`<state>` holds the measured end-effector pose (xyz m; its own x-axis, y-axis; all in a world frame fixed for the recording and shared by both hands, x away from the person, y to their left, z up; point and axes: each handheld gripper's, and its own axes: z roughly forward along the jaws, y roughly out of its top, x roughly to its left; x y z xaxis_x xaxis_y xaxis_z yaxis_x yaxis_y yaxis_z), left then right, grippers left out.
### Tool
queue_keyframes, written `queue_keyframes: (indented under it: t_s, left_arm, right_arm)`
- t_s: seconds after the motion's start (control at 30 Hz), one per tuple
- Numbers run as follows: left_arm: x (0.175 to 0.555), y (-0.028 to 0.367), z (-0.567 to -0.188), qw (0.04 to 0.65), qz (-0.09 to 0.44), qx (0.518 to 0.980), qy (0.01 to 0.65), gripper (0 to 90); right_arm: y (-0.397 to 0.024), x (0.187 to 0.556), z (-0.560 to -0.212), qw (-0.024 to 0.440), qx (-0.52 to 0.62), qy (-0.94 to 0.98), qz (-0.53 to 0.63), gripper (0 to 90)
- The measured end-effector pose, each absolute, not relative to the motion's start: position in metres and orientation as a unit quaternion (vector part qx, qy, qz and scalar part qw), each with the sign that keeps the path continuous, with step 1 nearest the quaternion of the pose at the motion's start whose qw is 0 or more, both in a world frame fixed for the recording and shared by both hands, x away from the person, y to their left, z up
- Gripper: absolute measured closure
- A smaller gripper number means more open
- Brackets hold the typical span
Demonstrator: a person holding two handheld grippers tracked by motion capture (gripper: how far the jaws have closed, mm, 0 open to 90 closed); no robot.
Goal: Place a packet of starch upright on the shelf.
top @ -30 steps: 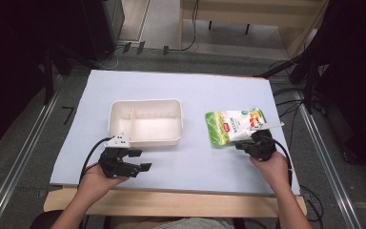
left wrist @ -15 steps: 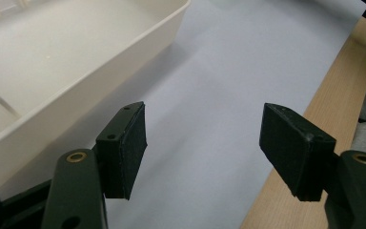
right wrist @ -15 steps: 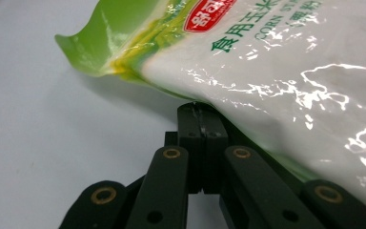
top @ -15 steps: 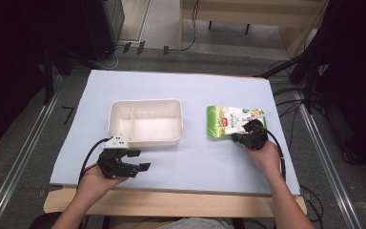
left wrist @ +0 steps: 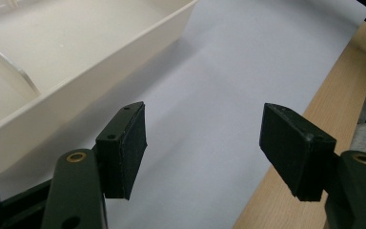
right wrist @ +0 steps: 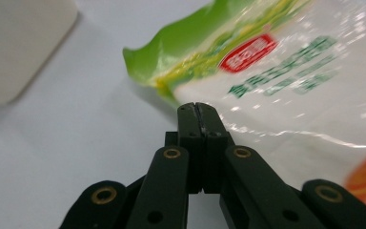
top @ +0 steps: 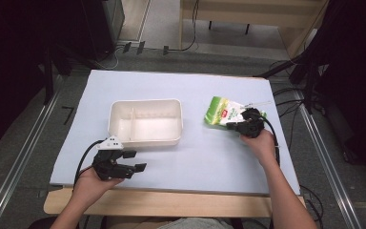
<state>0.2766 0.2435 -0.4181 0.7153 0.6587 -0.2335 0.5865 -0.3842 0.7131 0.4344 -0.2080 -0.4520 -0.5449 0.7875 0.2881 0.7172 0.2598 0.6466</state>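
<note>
A green and white snack bag lies on the pale blue table top, right of a white two-compartment tray. My right gripper sits at the bag's near right edge, and in the right gripper view its jaws are pressed together on the clear film edge of the bag. My left gripper rests low near the front edge, just in front of the tray's near left corner. Its pads stand wide apart over bare table, with the tray wall beyond them.
The tray's rounded corner shows past the bag. A wooden strip runs along the table's front edge. Metal rails flank the table, and cables lie on the floor at the right.
My right hand has moved away from the front edge and a little left, and the bag has shifted and turned with it. The left hand has stayed where it was.
</note>
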Motion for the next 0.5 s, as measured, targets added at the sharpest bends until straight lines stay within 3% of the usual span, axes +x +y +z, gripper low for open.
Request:
queue_keyframes:
  t_s: [0.2,0.5]
  left_arm:
    - [0.275,0.244,-0.419,0.408,0.047,0.831,0.376,33.5]
    - [0.272,0.248,-0.419,0.407,0.056,0.831,0.376,33.4]
  right_arm:
    - [-0.249,0.449,-0.426,0.092,0.513,0.76,0.388,90.0]
    - [-0.299,0.478,-0.439,0.1,0.563,0.732,0.37,90.0]
